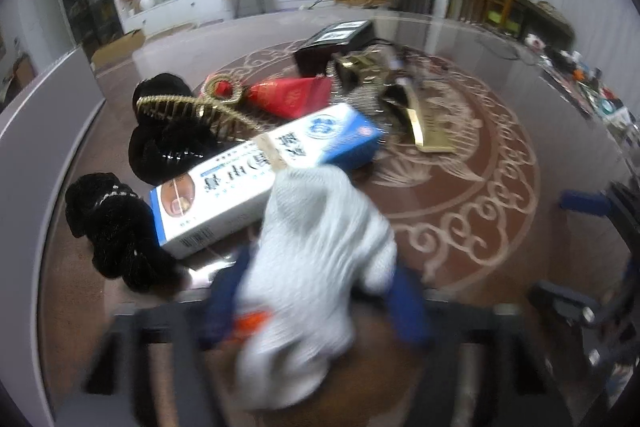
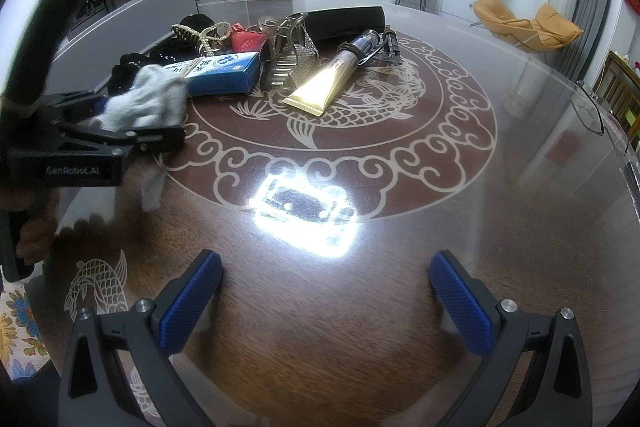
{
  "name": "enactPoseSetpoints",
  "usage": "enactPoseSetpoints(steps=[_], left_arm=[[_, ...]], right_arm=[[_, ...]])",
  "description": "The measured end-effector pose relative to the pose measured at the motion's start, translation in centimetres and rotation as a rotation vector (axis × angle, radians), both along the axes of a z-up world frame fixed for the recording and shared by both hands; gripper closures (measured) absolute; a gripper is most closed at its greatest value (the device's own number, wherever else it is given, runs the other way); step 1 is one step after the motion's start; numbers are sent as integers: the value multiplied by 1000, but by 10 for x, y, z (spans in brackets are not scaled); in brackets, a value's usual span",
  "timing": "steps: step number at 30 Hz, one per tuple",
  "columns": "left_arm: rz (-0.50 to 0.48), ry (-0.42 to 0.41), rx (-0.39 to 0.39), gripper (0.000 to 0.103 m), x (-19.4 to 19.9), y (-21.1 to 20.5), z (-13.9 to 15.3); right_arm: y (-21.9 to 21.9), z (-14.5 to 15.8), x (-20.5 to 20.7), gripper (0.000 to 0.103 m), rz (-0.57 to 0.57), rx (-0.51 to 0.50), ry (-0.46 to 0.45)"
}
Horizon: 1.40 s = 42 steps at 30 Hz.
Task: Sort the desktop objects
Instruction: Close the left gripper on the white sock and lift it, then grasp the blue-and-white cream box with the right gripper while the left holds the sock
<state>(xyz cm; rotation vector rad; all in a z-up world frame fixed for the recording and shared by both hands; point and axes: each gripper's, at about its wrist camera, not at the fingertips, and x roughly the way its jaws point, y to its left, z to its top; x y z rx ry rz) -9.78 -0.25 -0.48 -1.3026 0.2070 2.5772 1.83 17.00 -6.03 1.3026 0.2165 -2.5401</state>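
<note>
Left gripper (image 1: 316, 291) clenching white knit glove (image 1: 316, 259) – blue pads pressing both its sides, glove sitting at 6 o'clock of blue-white medicine box (image 1: 264, 171). Right gripper (image 2: 326, 303) idling, jaws spread, nothing between. Sorting barely starting – gold tube (image 2: 332, 83), gold comb (image 1: 192, 115), red pouch (image 1: 292, 95), black hair pieces (image 1: 116, 227) lying heaped at table's (image 2: 400, 267) 12 o'clock, no separate groups showing.

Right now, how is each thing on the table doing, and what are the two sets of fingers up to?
Left gripper: fingers shut on the white cloth.
White cloth: bunched up, pinched.
Right gripper: fingers open, nothing between them.
Blue and white box: lying flat, closed.
Gold tube: lying flat, capped.
Red pouch: lying in the pile.
Black case: closed, at the back.
</note>
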Motion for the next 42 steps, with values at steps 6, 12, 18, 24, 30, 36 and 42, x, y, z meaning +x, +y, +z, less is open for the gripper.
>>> enactPoseSetpoints(steps=[6, 12, 18, 24, 30, 36, 42], left_arm=[[85, -24, 93, 66, 37, -35, 5], [151, -32, 112, 66, 62, -73, 4], [170, -5, 114, 66, 70, -87, 1], [175, 13, 115, 66, 66, -89, 0], [179, 31, 91, 66, 61, -88, -1], [182, 48, 72, 66, 63, -86, -2], [187, 34, 79, 66, 70, -87, -2]], right_arm=[[0, 0, 0, 0, 0, 0, 0], [0, 0, 0, 0, 0, 0, 0], [0, 0, 0, 0, 0, 0, 0], [1, 0, 1, 0, 0, 0, 0], [1, 0, 1, 0, 0, 0, 0], [0, 0, 0, 0, 0, 0, 0], [-1, 1, 0, 0, 6, 9, -18]])
